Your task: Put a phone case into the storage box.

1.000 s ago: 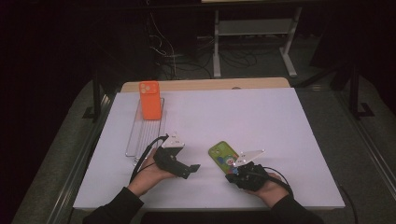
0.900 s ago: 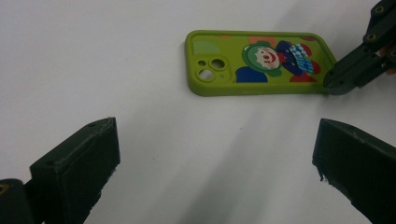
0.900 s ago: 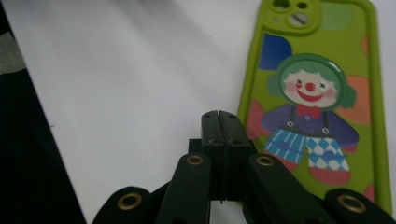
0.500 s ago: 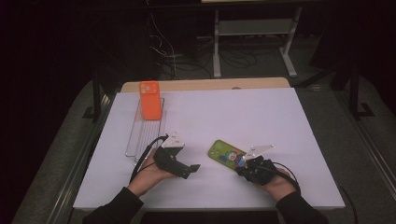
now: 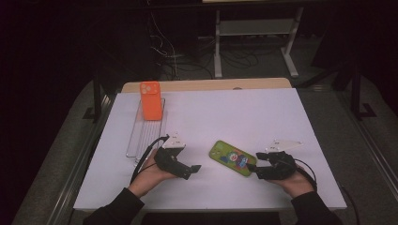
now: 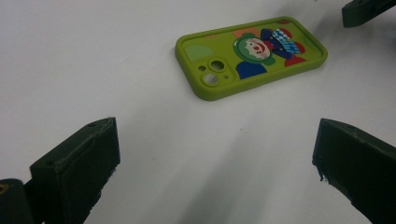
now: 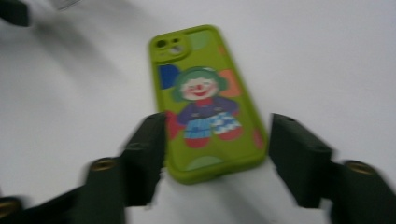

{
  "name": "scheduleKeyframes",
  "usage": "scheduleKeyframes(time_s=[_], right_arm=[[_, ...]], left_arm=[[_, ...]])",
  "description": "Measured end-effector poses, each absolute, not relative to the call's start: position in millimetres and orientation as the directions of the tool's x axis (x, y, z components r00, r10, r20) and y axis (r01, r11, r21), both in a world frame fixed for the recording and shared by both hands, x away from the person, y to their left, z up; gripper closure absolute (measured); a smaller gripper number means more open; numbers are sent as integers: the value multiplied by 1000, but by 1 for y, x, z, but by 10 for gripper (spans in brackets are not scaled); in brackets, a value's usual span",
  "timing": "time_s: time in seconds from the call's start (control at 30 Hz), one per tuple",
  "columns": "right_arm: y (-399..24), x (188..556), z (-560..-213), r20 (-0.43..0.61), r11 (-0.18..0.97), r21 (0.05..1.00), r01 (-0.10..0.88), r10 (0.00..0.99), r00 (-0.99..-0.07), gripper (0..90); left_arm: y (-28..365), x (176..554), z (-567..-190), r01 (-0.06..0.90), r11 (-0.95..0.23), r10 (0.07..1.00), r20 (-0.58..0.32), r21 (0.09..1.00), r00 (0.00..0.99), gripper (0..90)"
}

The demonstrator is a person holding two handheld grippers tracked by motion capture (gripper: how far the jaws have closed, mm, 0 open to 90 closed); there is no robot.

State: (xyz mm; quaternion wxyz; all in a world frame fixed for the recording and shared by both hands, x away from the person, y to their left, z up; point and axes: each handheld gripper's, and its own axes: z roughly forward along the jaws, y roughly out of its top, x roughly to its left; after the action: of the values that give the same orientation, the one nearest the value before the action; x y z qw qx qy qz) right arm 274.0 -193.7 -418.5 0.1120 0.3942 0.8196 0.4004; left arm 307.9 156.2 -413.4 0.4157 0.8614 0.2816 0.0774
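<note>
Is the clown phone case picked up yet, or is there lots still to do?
Not yet. Already done: the bright orange phone case stands at the far end of the clear plastic rack. In hand: the right gripper has its open jaws on either side of the flat green clown-printed phone case, not squeezing it. The left gripper is open, away from it. Left, probably: grip the case and lift it off the white table.

Green phone case (image 6: 252, 56): matt, rubbery-looking plastic with a printed clown. Worktop (image 5: 263, 117): smooth, matt white sheet. Rack (image 5: 146, 133), upper left: clear glossy plastic.
</note>
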Motion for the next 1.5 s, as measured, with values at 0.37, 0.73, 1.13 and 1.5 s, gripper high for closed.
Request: scheduleKeyframes(time_s=[0.37, 0.73, 1.13, 1.5], right_arm=[[-207, 279, -424, 124, 357, 751, 555, 750, -650, 0], [-202, 289, -403, 141, 411, 718, 561, 704, -696, 0], [-179, 315, -374, 125, 438, 736, 516, 662, -739, 0], [-154, 333, -372, 120, 474, 719, 509, 636, -762, 0]], left_arm=[[157, 308, -413, 420, -496, 547, -103, 760, 831, 5], [157, 309, -413, 407, -505, 541, -88, 762, 836, 5], [156, 309, -414, 413, -495, 546, -96, 765, 832, 5], [156, 309, -413, 409, -506, 540, -90, 759, 837, 5]])
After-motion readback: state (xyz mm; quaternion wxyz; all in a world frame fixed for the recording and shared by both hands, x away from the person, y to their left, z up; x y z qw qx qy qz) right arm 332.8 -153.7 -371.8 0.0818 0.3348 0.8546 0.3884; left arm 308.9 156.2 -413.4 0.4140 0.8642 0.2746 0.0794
